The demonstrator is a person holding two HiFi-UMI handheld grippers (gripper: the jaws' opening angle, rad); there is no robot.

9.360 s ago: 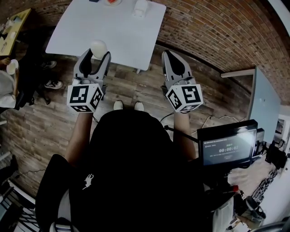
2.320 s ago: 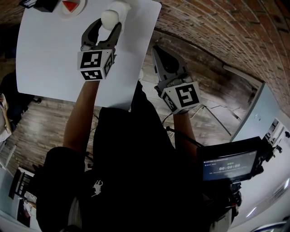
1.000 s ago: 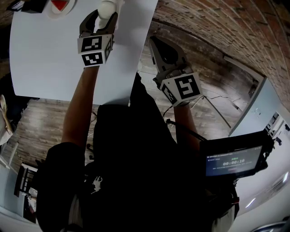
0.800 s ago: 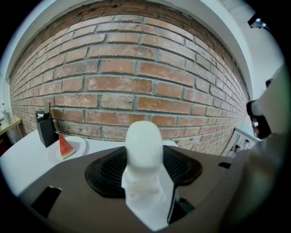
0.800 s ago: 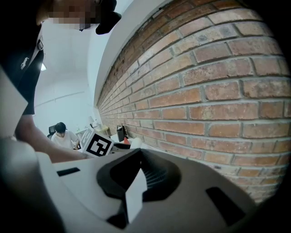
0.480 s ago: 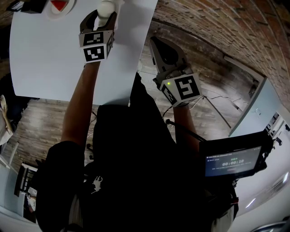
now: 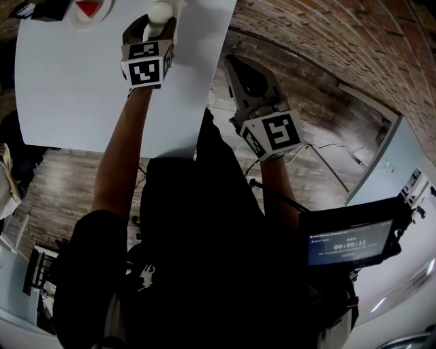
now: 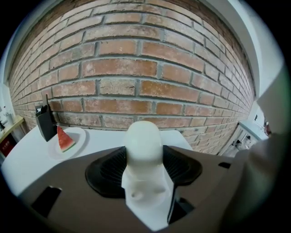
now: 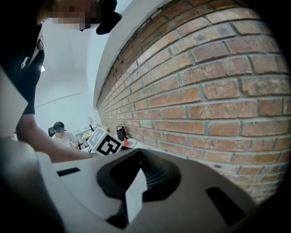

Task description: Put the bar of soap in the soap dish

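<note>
A pale, rounded bar of soap [image 8: 143, 141] stands upright between the jaws of my left gripper [image 8: 143, 152], which is shut on it. In the head view the soap [image 7: 161, 10] and left gripper [image 7: 158, 19] hang over the far part of the white table [image 7: 75, 82]. A white thing [image 7: 180, 4], cut off by the frame's top edge, lies just beyond the soap; I cannot tell if it is the soap dish. My right gripper [image 7: 238, 65] is shut on nothing, over the wooden floor to the right of the table's edge.
A white plate with a watermelon slice [image 8: 66, 140] sits at the table's far left, next to a black holder [image 8: 45, 123]. A brick wall [image 8: 136, 68] rises close behind the table. A timer screen [image 7: 351, 242] stands at my right.
The person has walked up to the table with the soap in the left gripper. In the last second that gripper edged forward and its cube turned. The right gripper stayed put.
</note>
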